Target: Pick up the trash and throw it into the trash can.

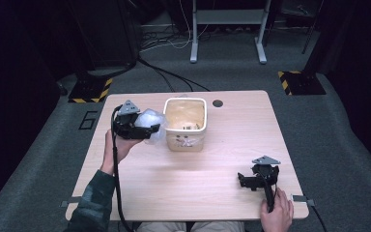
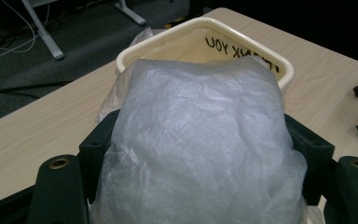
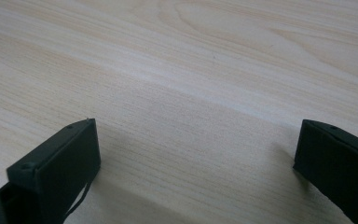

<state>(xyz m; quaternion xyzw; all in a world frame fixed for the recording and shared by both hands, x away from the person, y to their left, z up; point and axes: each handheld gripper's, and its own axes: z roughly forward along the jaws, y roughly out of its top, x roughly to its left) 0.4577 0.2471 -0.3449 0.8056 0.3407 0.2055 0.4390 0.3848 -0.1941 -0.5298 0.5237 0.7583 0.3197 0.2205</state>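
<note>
In the high view, the left hand-held gripper (image 1: 147,129) sits left of centre, clamped on a crumpled plastic bag (image 1: 150,119) just beside a cream tub (image 1: 185,123) on the table (image 1: 193,179); the right hand-held gripper (image 1: 244,180) rests at lower right, jaws wide apart. The left gripper view shows the bag (image 2: 200,140) bulging between the jaws before the tub (image 2: 242,42). The right gripper view shows wide jaws over bare table (image 3: 191,84).
</note>
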